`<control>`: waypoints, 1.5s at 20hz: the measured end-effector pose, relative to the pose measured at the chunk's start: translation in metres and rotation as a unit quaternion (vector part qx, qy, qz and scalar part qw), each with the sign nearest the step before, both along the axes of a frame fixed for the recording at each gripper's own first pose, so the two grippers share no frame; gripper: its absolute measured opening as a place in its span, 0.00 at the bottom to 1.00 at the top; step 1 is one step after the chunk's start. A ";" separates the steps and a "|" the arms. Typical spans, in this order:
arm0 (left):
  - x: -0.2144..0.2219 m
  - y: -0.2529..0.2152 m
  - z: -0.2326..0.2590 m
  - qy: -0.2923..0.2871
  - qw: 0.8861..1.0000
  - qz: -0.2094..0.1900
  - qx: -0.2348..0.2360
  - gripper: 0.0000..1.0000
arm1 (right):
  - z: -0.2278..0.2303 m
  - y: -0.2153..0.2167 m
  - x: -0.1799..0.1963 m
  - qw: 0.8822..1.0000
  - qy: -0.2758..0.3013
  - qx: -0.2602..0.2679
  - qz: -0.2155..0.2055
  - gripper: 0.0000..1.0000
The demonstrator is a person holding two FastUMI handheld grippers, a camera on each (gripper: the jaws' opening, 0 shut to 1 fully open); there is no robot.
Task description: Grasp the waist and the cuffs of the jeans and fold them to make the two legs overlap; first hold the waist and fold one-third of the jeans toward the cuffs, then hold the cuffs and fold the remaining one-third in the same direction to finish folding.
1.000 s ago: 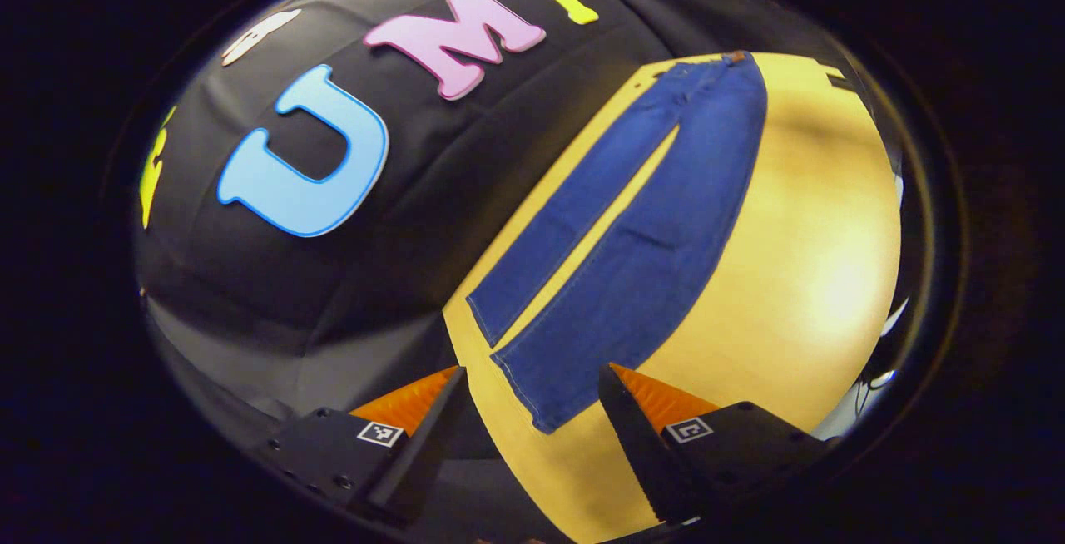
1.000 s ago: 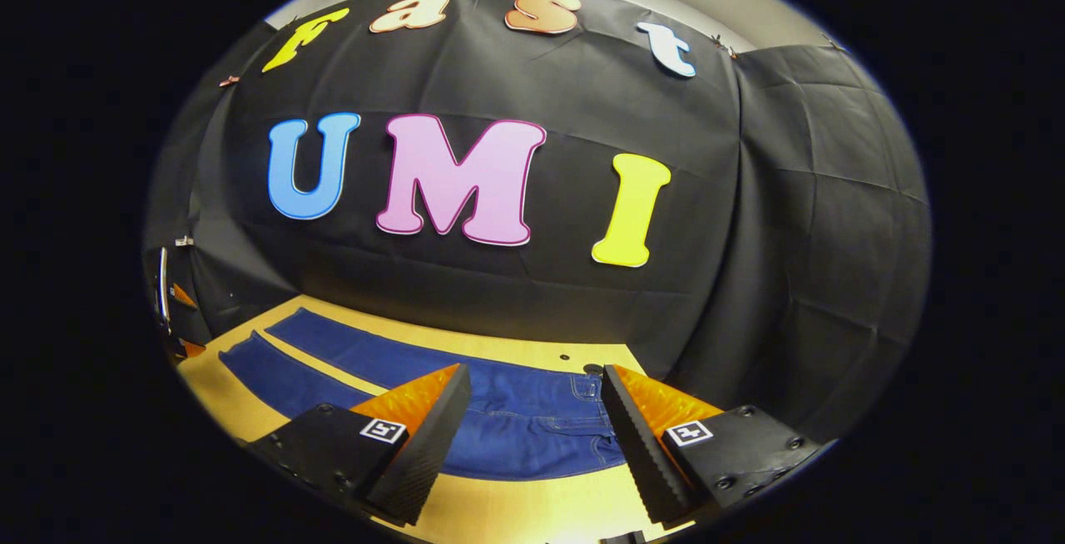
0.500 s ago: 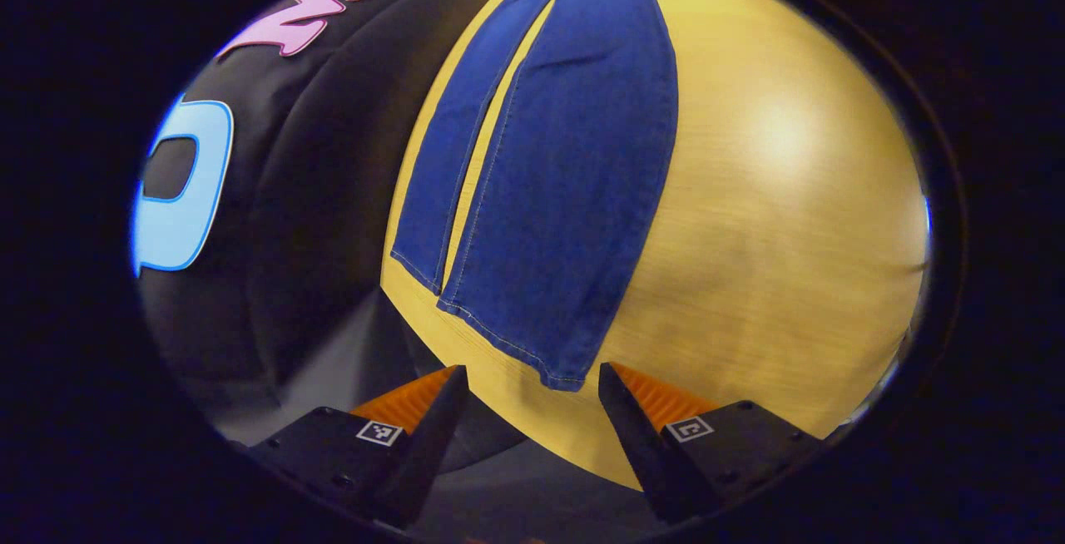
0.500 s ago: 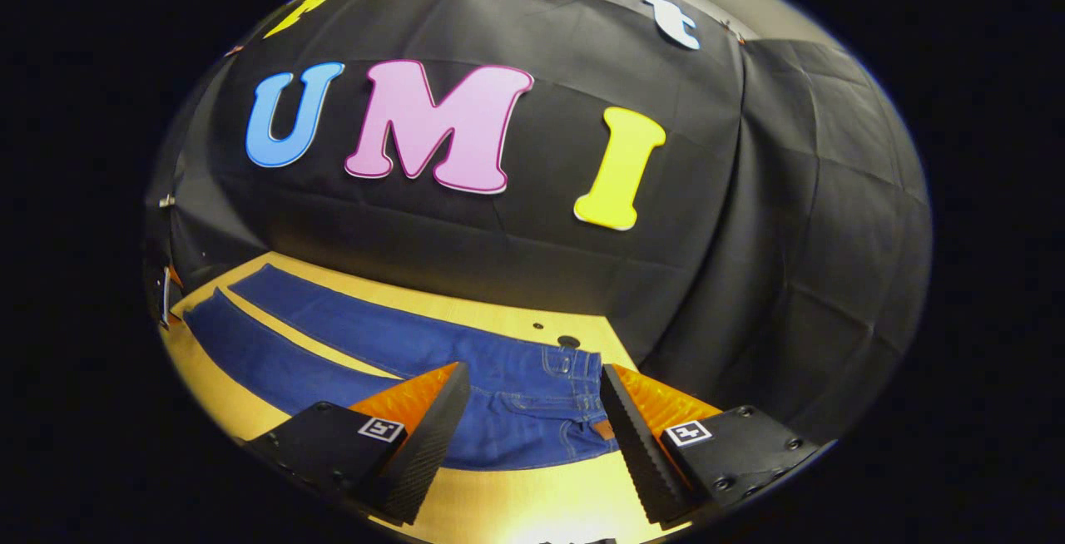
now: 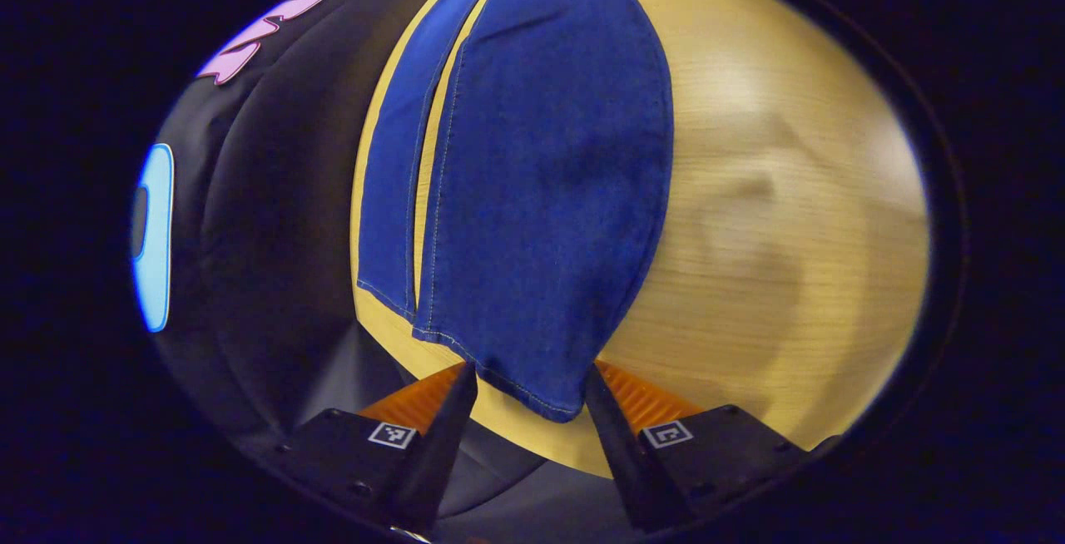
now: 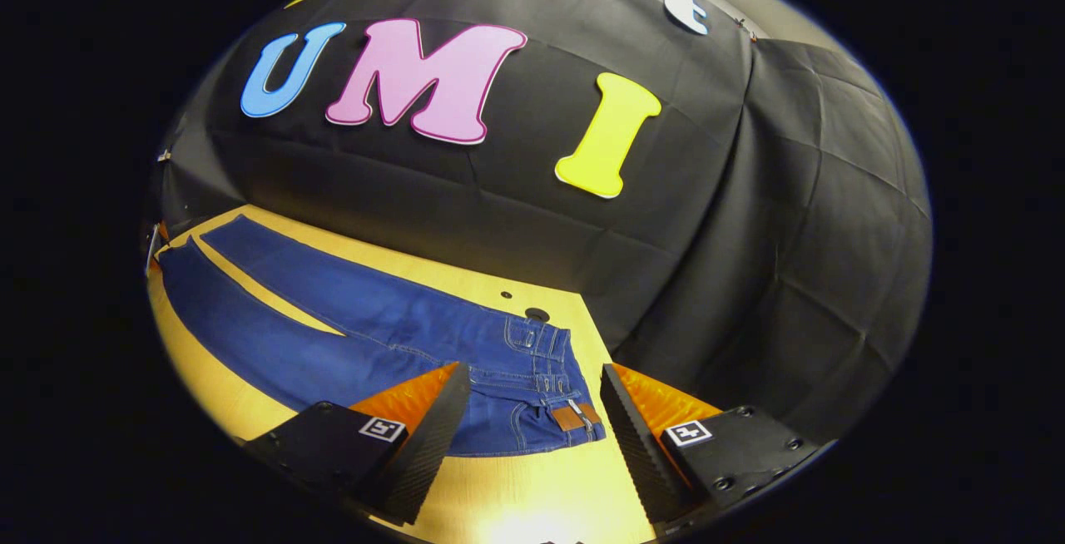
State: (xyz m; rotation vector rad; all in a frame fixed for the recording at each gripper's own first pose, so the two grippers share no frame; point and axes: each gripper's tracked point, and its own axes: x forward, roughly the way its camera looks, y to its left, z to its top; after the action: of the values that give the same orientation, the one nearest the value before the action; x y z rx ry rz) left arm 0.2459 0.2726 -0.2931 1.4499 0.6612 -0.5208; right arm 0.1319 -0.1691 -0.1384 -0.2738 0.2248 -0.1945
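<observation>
The wooden surface [image 6: 532, 494] in front of you carries the jeans [image 5: 532, 178], spread flat with both legs side by side. Your left tool [image 5: 522, 398] has its fingers apart, the near cuff [image 5: 507, 382] between them. Your right tool [image 6: 532, 411] is spread wide by the waist [image 6: 549, 386].

Each claw, left [image 5: 524, 411] and right [image 6: 532, 419], has two wedge-shaped fingers with ribbed inner faces on blocky bases bearing screws and small square black-and-white markers.
</observation>
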 end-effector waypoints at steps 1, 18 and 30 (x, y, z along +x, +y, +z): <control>0.003 -0.001 0.000 -0.001 1.000 -0.002 0.000 0.73 | -0.005 -0.006 0.004 1.000 0.003 -0.007 -0.003 0.96; 0.010 -0.008 -0.011 0.007 1.000 0.022 -0.015 0.06 | -0.058 -0.109 0.039 0.871 0.140 -0.430 0.190 0.96; 0.012 -0.009 -0.014 0.001 0.999 0.032 -0.007 0.06 | -0.163 -0.113 0.057 0.712 0.238 -0.569 0.335 0.96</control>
State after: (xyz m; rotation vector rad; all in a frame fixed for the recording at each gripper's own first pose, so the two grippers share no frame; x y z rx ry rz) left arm 0.2578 0.2633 -0.3069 1.4100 0.7032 -0.4764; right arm 0.1887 -0.2820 -0.3016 -1.6400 0.4870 0.5225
